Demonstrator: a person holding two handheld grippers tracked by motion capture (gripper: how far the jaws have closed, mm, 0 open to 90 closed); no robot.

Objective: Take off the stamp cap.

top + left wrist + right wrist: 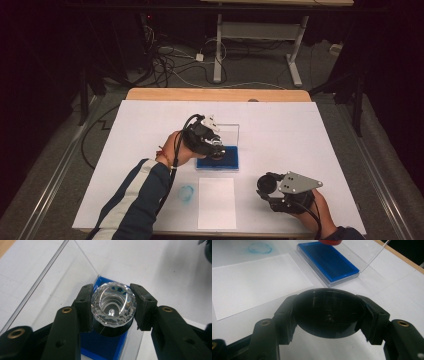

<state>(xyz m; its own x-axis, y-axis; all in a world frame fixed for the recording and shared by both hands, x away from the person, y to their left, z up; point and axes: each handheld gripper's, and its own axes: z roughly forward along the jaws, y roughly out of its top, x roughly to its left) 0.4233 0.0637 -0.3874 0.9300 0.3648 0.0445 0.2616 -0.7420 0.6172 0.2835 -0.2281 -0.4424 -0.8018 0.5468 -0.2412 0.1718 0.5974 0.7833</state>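
Two grippers on the go here, both busy. The left gripper (212, 145) sits over the blue ink pad (218, 159) near the middle of the white table (280, 135), and its jaws are clamped on a stamp with a clear faceted knob (113, 304) and a black base under it. In the left gripper view the knob is squeezed between the two black pads (84, 307), with the blue pad right underneath. Can't tell from these shots whether the stamp's face is actually touching the ink or just above it.

The ink pad sits in a clear plastic case, and the case lid (231, 133) is flipped up behind it, standing almost upright.

Over on the near right, the right gripper (274, 189) is closed around a round black cap (329, 311), shallow and hollow, open side facing the camera in the right gripper view. It's well apart from the ink pad.

Just in front of the ink pad lies a white sheet of paper (216, 202), blank as far as anyone can see. Beside it, to the left, there's a faint blue ring mark (186, 193) printed on the table cover.
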